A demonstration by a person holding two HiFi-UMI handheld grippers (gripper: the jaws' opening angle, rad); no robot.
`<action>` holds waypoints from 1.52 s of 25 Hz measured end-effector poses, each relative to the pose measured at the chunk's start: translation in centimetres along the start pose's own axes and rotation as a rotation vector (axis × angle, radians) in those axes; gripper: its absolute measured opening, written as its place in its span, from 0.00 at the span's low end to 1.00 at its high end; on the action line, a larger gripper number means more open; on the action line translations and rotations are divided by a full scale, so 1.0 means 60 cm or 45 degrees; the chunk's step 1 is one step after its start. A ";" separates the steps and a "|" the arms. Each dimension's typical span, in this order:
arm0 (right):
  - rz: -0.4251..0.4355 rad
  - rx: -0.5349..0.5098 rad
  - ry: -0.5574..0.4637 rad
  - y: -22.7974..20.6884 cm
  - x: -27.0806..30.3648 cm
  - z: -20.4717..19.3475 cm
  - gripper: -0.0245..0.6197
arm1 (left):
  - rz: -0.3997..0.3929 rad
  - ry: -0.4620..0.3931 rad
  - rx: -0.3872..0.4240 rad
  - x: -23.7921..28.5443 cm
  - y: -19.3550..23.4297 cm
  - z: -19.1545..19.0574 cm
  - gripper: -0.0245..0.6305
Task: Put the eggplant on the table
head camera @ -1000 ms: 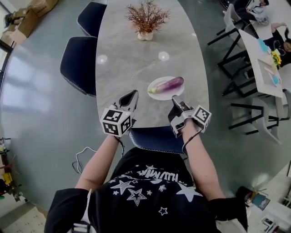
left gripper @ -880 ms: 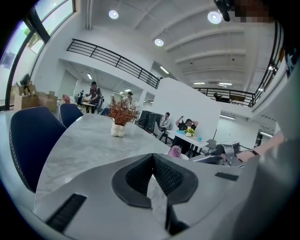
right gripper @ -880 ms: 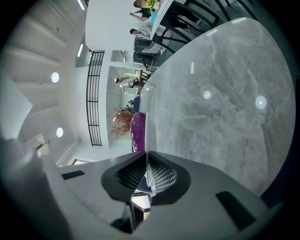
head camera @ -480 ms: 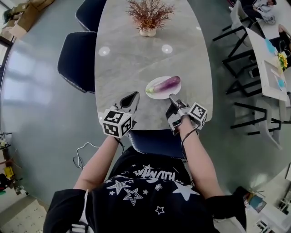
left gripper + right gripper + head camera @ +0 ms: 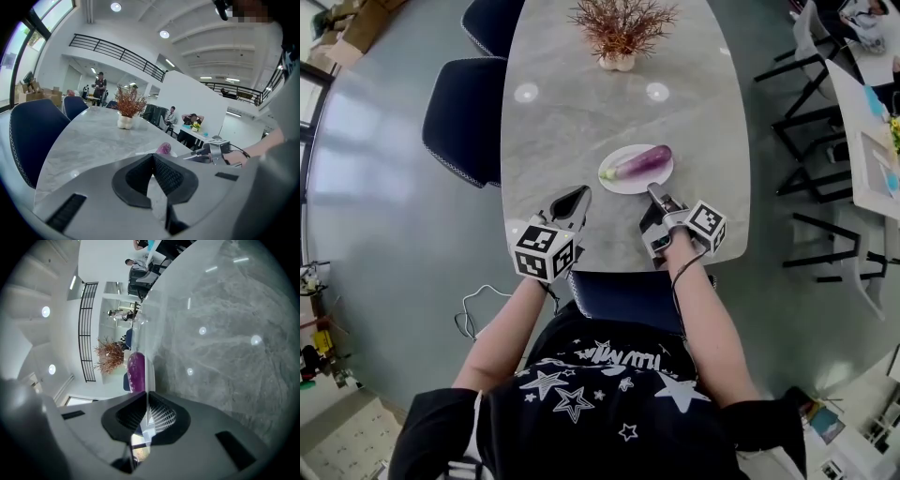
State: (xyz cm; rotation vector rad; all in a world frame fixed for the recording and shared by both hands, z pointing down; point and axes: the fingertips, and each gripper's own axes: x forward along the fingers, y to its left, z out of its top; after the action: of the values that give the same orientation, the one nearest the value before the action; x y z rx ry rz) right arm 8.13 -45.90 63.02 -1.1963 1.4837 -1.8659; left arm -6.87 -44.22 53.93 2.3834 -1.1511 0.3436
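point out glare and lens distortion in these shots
Head view: two lamp reflections glare on the table, and fisheye bows its edges. Left gripper view: black vignette corners, mosaic patch top right. Right gripper view: rolled sideways, more lamp reflections, eggplant sharp.

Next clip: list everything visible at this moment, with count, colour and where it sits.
eggplant: one, purple, lying on the plate
plate: one, white, near end of the table
table: one, grey marble, oval, ahead of the person
dried plant: one, reddish-brown in a white pot, far end of the table
chairs: three, dark blue, two along the table's left side, one at its near end
cable: one, pale, on the floor at left
left gripper: grey, jaws together, empty, over the near table edge
right gripper: grey, jaws together, empty, tip by the plate's near rim
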 end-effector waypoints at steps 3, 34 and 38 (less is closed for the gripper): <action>-0.001 0.007 0.001 -0.004 0.006 -0.002 0.07 | -0.010 -0.012 -0.011 0.003 0.001 -0.002 0.05; -0.256 -0.253 0.003 -0.016 -0.069 -0.017 0.07 | -0.037 -0.092 -0.106 -0.046 -0.018 -0.032 0.05; -0.232 -0.418 -0.024 0.015 -0.112 0.002 0.07 | -0.054 -0.077 -0.075 -0.053 -0.041 -0.038 0.05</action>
State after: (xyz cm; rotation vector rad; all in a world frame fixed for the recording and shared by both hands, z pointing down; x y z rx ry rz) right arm 11.53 -40.91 59.90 -1.5405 1.7720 -1.7616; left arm -6.95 -39.60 53.84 2.3779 -1.1197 0.2216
